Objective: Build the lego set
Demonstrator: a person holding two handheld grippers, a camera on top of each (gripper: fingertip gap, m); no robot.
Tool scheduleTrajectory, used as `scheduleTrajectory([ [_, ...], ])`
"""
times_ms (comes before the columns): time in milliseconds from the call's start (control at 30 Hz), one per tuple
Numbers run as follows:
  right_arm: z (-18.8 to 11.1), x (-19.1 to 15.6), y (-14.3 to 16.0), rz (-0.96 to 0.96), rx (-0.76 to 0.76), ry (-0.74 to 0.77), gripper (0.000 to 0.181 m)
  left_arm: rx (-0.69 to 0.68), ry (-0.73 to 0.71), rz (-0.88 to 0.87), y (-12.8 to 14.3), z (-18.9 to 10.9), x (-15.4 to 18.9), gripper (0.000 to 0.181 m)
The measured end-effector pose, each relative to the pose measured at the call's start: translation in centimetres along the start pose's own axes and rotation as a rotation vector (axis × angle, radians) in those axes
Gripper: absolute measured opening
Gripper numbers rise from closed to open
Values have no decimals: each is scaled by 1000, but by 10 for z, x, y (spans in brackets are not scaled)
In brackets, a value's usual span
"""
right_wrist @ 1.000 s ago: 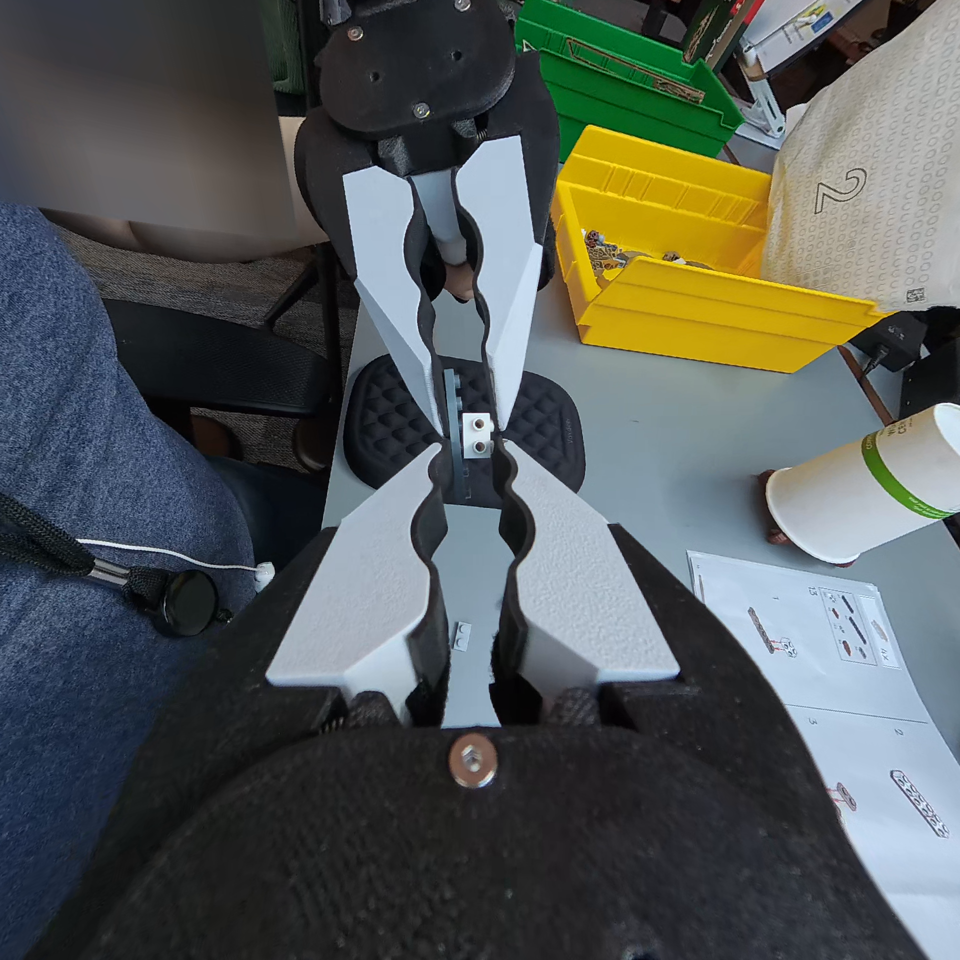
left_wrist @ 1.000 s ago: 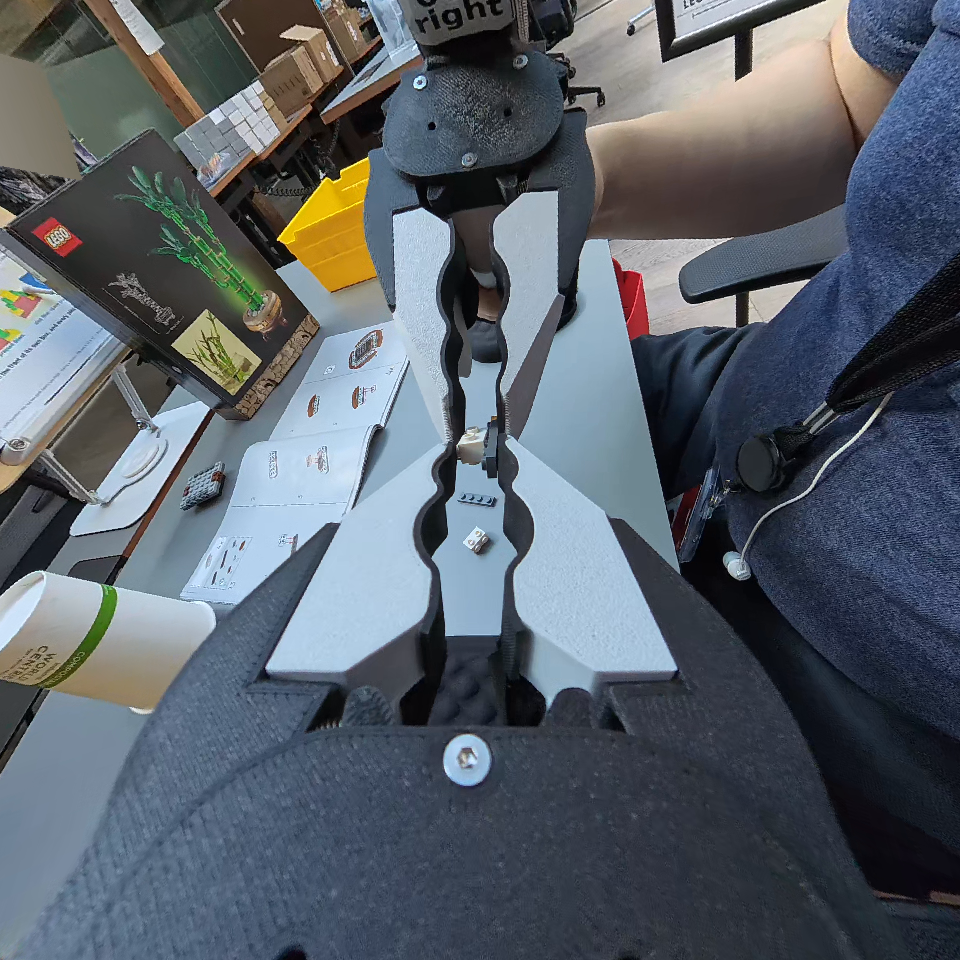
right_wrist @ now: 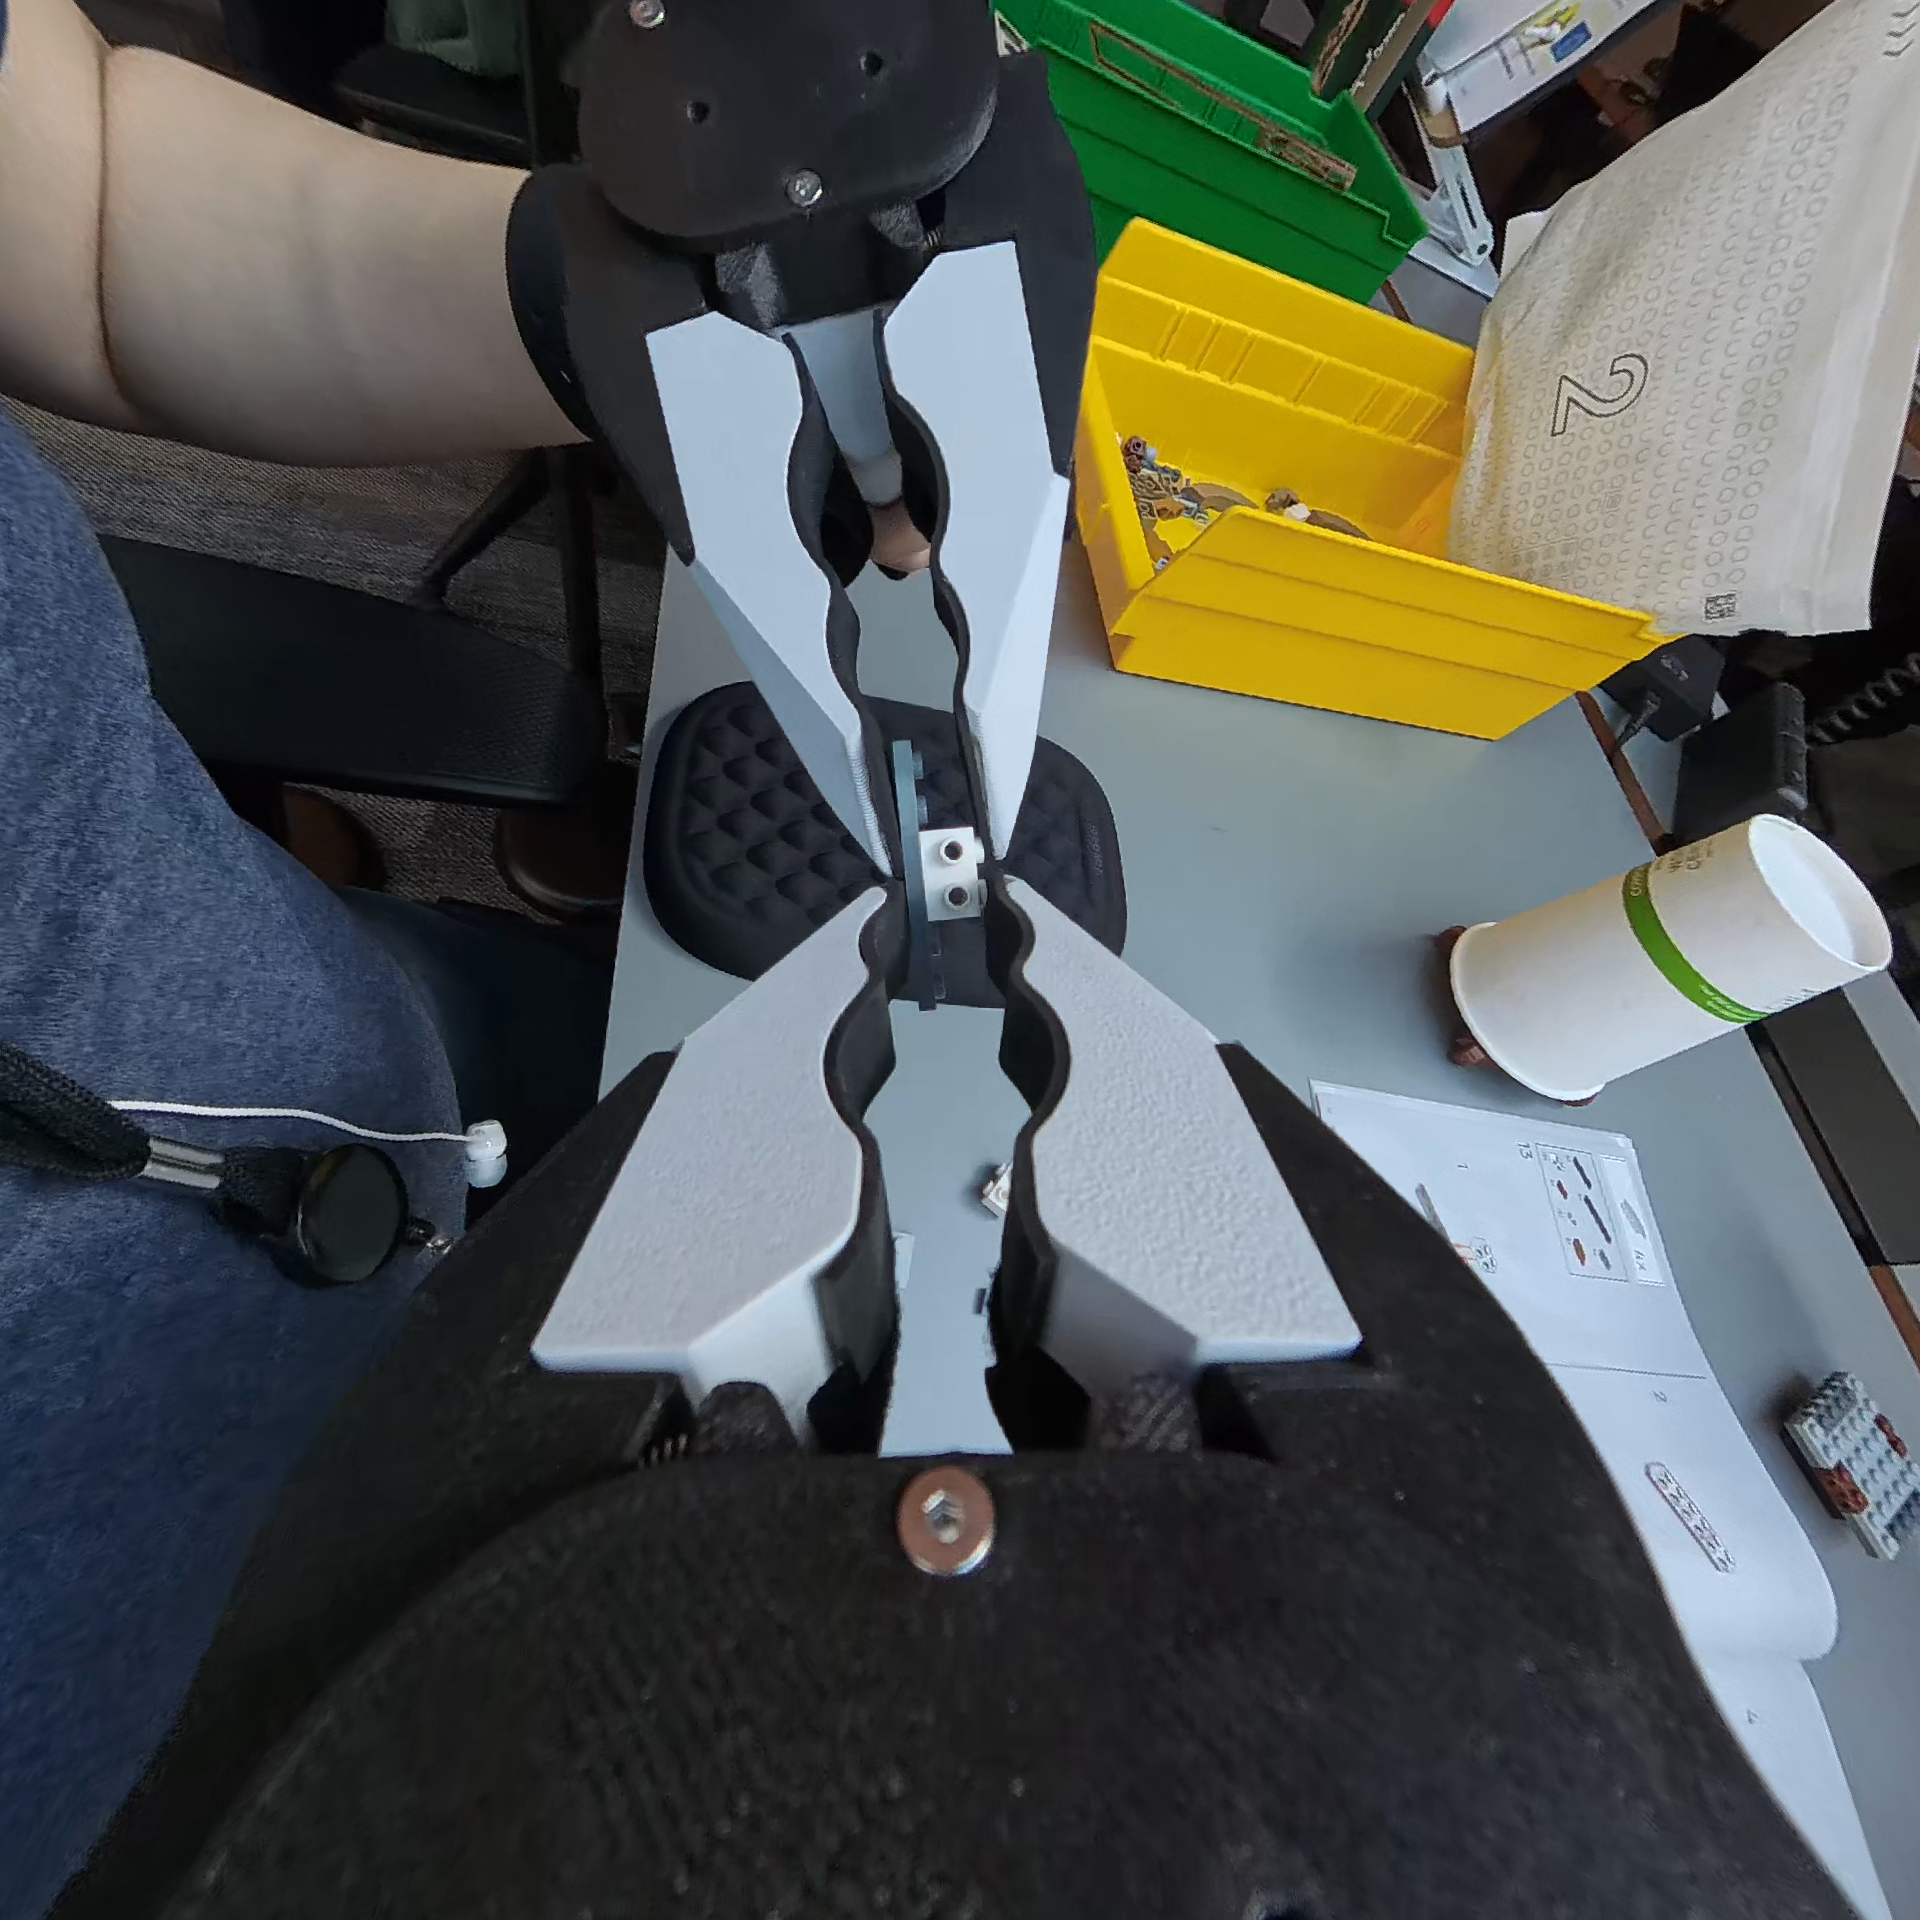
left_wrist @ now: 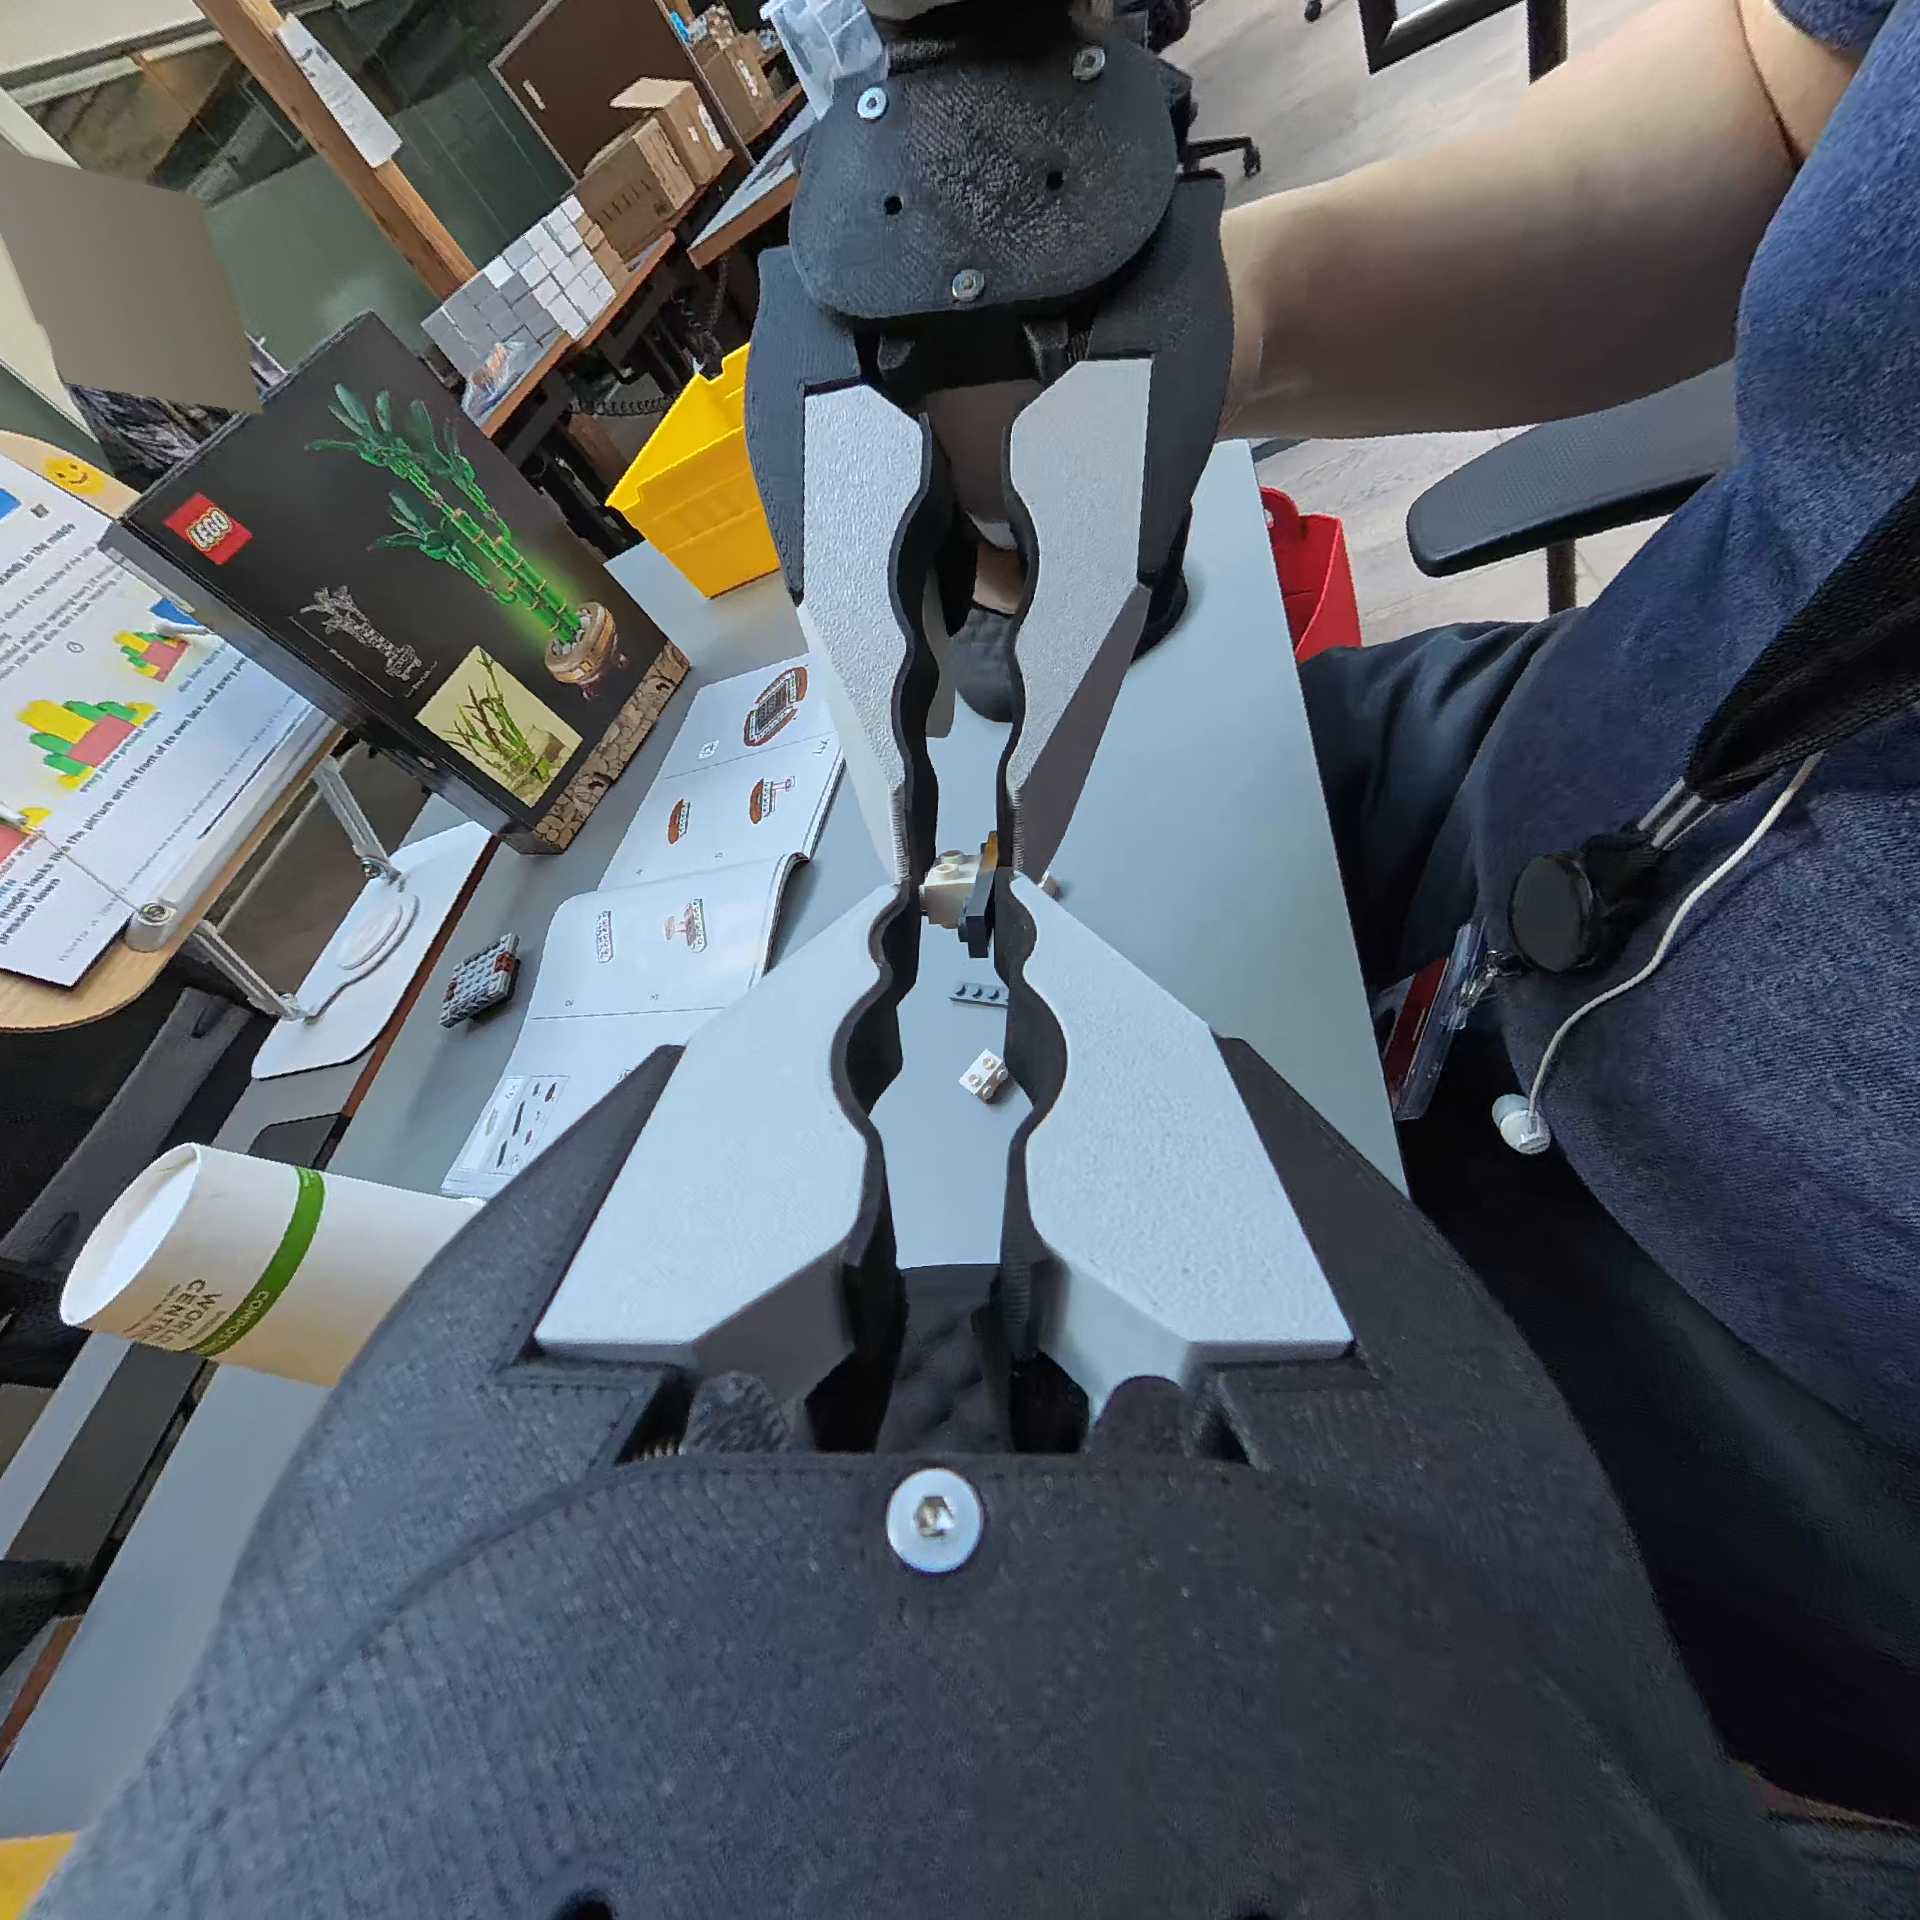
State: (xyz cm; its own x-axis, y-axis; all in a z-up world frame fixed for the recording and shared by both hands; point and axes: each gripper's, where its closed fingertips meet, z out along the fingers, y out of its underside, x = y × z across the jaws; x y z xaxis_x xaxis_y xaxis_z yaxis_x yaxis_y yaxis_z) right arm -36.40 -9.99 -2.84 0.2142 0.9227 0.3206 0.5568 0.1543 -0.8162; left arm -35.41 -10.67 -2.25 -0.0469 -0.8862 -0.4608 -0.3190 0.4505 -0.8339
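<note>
My left gripper (left_wrist: 958, 896) and right gripper (right_wrist: 940, 902) meet tip to tip above the grey table (left_wrist: 1205, 831). Both are shut on the same small pair of joined pieces. These are a thin dark plate (right_wrist: 916, 940) held on edge, with a small white two-stud brick (right_wrist: 956, 875) on its side. In the left wrist view the brick (left_wrist: 948, 885) looks cream and the plate (left_wrist: 977, 920) black. The right gripper (left_wrist: 961, 860) comes in from above there. A loose dark plate (left_wrist: 979, 994) and a loose white brick (left_wrist: 984, 1075) lie on the table below.
An open instruction booklet (left_wrist: 665, 935), a small grey build (right_wrist: 1855, 1460) and a tipped paper cup (right_wrist: 1662, 977) lie nearby. A yellow bin (right_wrist: 1299, 582) with brown parts, a paper bag (right_wrist: 1704, 364), a black pad (right_wrist: 769, 842) and the set's box (left_wrist: 416, 582) are there. The person sits at the table's edge.
Both grippers stay shut tip to tip on the pieces. The opposite gripper now looks closer and more tilted in each view; the pieces have barely moved.
</note>
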Motion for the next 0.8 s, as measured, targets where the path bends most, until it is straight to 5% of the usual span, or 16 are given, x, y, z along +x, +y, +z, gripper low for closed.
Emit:
scheduleTrajectory([
  [367, -6, -4, -8, -95, -17, 60, 14, 80, 2, -3, -11, -5, 4, 12],
  [600, -26, -1, -24, 1, 187, 35, 28, 375, -38, -69, -45, -29, -5, 12],
  [800, -40, -5, -41, -13, 316, 58, 17, 406, -41, -31, -51, -30, -3, 12],
])
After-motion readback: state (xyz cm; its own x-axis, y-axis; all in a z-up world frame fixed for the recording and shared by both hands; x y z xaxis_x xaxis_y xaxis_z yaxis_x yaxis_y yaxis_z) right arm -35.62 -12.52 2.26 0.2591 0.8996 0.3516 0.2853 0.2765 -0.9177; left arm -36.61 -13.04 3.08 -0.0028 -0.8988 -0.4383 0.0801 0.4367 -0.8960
